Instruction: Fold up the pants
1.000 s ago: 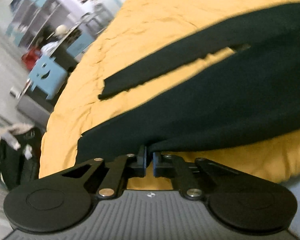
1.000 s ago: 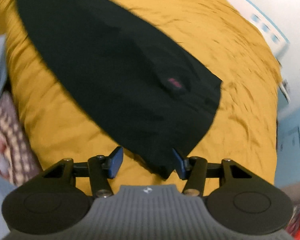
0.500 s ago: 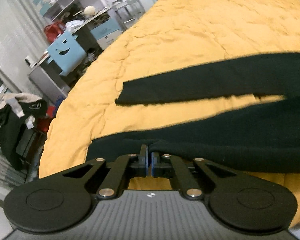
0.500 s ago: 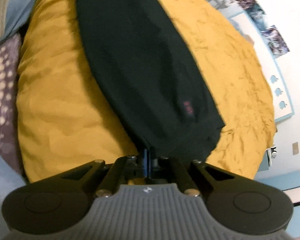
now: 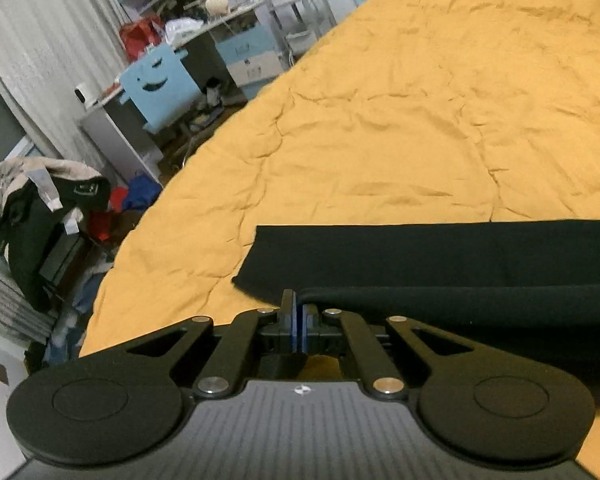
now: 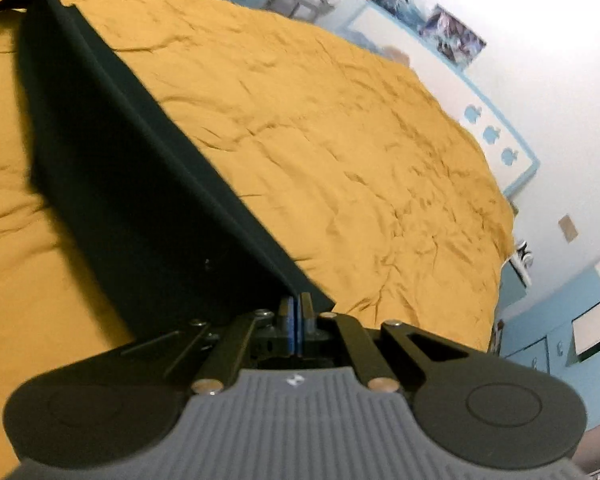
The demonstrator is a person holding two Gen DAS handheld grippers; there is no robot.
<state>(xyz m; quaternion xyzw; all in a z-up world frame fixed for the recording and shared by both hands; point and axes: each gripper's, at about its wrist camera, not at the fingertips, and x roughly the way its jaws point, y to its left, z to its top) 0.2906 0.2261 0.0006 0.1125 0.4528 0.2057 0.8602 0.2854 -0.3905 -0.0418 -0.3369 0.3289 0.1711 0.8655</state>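
Both black two-finger grippers, the left gripper (image 5: 299,305) and the right gripper (image 6: 296,307), pinch edges of the black fabric pants (image 5: 440,256), stretched above the wrinkled mustard-yellow bedspread (image 5: 400,128)

Both wrist cams close, angled down along tongs; shared: black pants (image 5: 440,264), yellow bedspread (image 6: 340,140).

Black pants (image 5: 460,256): run off the right edge of the left wrist view; waistband unseen there. In the right wrist view the far end leaves the top left corner.
Yellow bedspread (image 6: 340,128): cut by the frame on every side; near edge hidden behind the right hand-held gripper (image 6: 296,308).
Shelf clutter (image 5: 188,20), far left: too small to identify.
Wall posters (image 6: 412,12): blurred, subjects unreadable.
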